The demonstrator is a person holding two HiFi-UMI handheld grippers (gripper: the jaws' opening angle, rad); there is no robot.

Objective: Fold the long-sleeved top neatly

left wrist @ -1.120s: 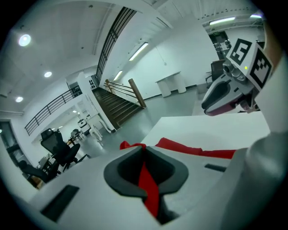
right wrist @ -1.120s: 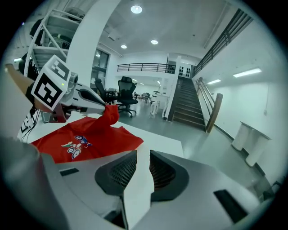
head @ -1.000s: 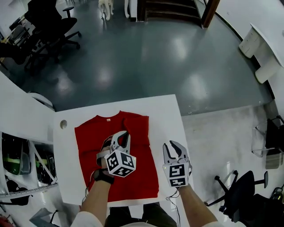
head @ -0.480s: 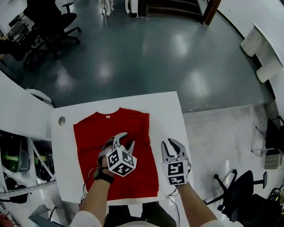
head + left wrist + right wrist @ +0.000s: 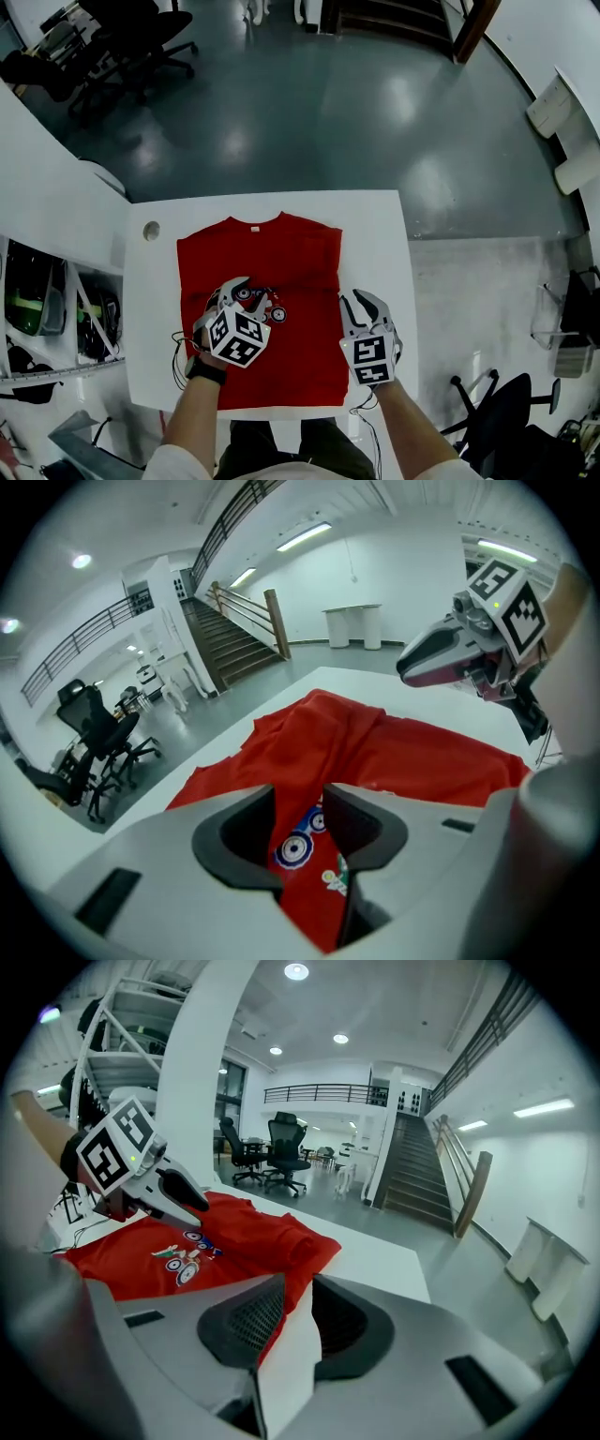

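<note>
The red long-sleeved top (image 5: 281, 248) lies flat on the white table (image 5: 375, 225), neck at the far side, sleeves not showing. It has a small printed picture (image 5: 274, 309) near its middle. My left gripper (image 5: 248, 292) hovers over the top's left-middle part. Its jaws are opening, with only the cloth and print (image 5: 295, 850) below the gap (image 5: 300, 801). My right gripper (image 5: 361, 305) stands open over the top's right edge. Between its jaws (image 5: 298, 1293) show the red hem (image 5: 281, 1288) and bare table, nothing gripped. Each gripper appears in the other's view (image 5: 441, 658) (image 5: 178, 1199).
A round hole (image 5: 151, 230) sits in the table's far-left corner. Shelving (image 5: 37, 319) stands to the left of the table. Office chairs stand far left (image 5: 141, 37) and at the near right (image 5: 497, 412). A staircase (image 5: 412, 1176) rises across the grey floor.
The left gripper's jaws went from shut to open, and it moved left and lower over the top, baring the print. The right gripper shifted slightly along the right edge.
</note>
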